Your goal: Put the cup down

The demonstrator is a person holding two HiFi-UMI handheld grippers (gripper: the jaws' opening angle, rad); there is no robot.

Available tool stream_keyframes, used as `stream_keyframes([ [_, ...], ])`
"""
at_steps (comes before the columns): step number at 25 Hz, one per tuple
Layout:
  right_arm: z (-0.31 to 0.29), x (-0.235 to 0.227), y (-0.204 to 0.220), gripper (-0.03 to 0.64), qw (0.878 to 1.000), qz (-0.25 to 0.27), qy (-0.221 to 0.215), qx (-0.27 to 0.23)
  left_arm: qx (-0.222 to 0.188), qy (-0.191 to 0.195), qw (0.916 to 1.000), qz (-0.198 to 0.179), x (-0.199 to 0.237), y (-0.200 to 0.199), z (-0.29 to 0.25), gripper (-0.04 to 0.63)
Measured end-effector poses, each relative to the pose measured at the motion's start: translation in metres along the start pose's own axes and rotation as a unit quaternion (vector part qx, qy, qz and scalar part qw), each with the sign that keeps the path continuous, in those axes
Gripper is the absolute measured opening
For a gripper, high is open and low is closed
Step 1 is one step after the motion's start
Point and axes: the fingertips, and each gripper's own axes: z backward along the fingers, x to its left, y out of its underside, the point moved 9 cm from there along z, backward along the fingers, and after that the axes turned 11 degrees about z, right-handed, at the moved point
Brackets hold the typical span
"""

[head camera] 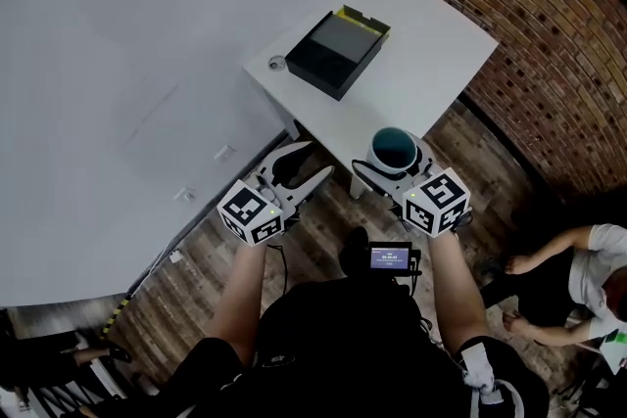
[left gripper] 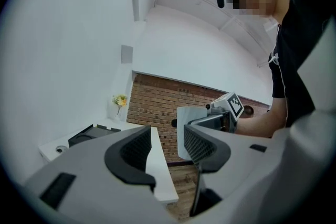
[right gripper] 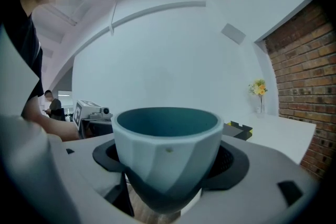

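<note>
Then | right hand-held gripper (head camera: 395, 163) was clamped around the cup (right gripper: 167, 128), upright and off the surface, at the white tabletop's (head camera: 421, 64) near edge | left hand-held gripper (left gripper: 168, 149) stood spread apart, empty | cup looked rigid, smooth, probably slippery and breakable; gripping the body below the rim seemed safest.

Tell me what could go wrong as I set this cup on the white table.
1. The cup in the right gripper shows right at the table's near corner. Released too soon, it could tip off onto the wooden floor.
2. The cup tapers downward, so it might slip in the jaws' hold on its sloping wall.
3. Pushed far in, it could bump the black box.
</note>
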Motion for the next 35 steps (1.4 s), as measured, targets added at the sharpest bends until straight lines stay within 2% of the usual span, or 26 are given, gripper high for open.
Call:
stream_keyframes([
  [7,-0.025,-0.052,-0.003,0.403,1.0,-0.002,-0.014,-0.007,-0.003,-0.013,0.9999,0.003,0.035,-0.016,-0.044,0.196],
  [15,-0.031,-0.084,-0.002,0.403,1.0,-0.008,-0.013,-0.019,0.008,-0.027,0.9996,0.009,0.052,-0.021,-0.071,0.196],
  [21,-0.041,-0.092,-0.001,0.403,1.0,-0.017,-0.02,-0.016,0.008,-0.035,0.9992,0.017,0.06,-0.025,-0.074,0.196],
  [25,-0.047,-0.092,0.002,0.403,1.0,-0.021,-0.01,-0.015,0.01,-0.034,0.9991,0.022,0.067,-0.023,-0.071,0.196],
  [35,-0.062,-0.089,-0.004,0.403,1.0,-0.023,0.013,-0.01,0.011,-0.008,0.9994,0.031,0.085,-0.028,-0.067,0.196],
])
